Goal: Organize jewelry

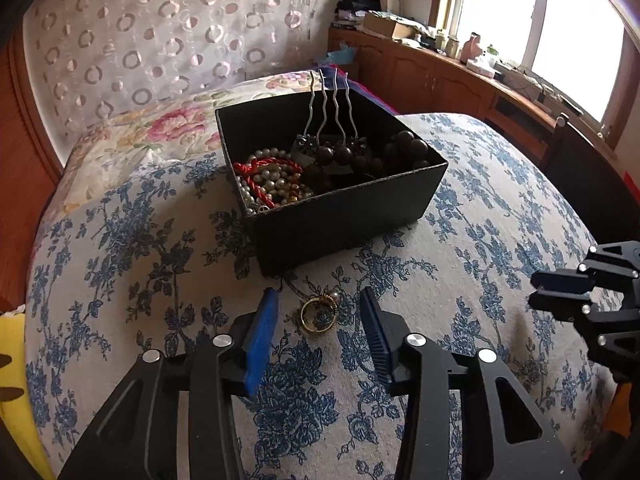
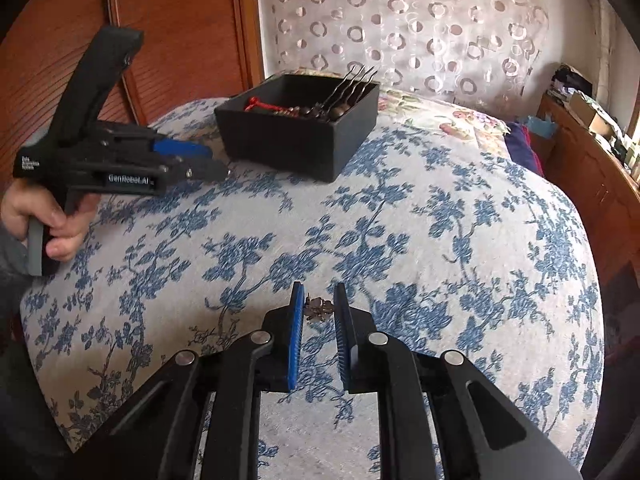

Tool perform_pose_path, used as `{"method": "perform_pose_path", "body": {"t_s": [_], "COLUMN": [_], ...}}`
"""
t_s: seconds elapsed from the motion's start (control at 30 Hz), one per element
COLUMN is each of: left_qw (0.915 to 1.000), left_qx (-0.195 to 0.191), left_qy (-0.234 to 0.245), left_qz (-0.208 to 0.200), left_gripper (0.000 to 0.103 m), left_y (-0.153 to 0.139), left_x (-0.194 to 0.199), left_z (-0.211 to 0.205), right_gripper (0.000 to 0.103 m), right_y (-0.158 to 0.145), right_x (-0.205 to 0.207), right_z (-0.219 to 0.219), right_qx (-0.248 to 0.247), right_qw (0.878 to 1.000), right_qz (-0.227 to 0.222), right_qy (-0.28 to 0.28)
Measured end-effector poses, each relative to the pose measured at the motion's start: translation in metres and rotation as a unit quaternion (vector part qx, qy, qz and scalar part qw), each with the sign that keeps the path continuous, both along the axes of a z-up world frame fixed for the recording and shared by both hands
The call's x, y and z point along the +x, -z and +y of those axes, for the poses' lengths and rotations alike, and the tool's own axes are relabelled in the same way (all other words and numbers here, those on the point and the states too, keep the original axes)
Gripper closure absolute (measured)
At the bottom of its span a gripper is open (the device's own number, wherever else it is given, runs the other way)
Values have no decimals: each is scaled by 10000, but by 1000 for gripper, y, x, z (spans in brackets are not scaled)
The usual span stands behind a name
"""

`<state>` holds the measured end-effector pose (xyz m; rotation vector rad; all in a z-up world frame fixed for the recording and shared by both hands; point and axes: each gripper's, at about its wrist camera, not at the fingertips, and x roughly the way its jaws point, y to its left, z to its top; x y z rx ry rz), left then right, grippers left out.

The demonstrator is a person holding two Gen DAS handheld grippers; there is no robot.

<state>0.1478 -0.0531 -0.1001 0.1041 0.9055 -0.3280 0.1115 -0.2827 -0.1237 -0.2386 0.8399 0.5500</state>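
1. Jaws of the left gripper are seen standing apart in the left wrist view, with a gold ring lying on the bedspread between the blue pads; neither pad is seen to touch it.
2. Jaws of the right gripper are shown nearly closed in the right wrist view, with a small dark brooch-like piece set between the pads. It sits close against the left pad, but whether it is actually pinched cannot be told.
3. That small piece is shown only by the right wrist view; the ring is seen clearly only in the left wrist view.
4. A hand is seen in the right wrist view gripping the handle of the left gripper, whose tips are lowered to the cloth just beside the box.
5. In the left wrist view, only the black front part of the right gripper is caught at the right edge, well apart from the ring.
6. The open black box rests on the bedspread beyond the ring. Its contents are best shown in the left wrist view: pearls with a red cord at the left, dark beads at the right, and a hair comb with its prongs pointing up.
7. A floral pillow is seen behind the box.
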Motion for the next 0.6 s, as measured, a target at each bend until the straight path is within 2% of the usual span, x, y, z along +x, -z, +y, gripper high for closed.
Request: {"method": "perform_pose_path", "body": {"t_s": [0.4,0.47,0.53,0.6], "left_qw": [9998,9997,9995,9994], "left_qx": [192,244,288,302], "left_qy": [64,73,107,183], "left_qz": [41,5,-2,10], "left_gripper": [62,71,84,85], "left_y": [7,7,7,7], "left_x": [4,3,0,-3], "left_z": [-11,-12,-13,-15], "right_gripper": [86,86,86,86], "right_y": [-1,-1,-2,-4], "right_x": [8,9,11,13], "right_z": [-6,-7,-7,-6], "right_qx": [80,70,72,82], "right_qw": [9999,9999,9999,9999], "right_qz": [-37,-43,-59,-75], "right_qy": [70,69,65,59]}}
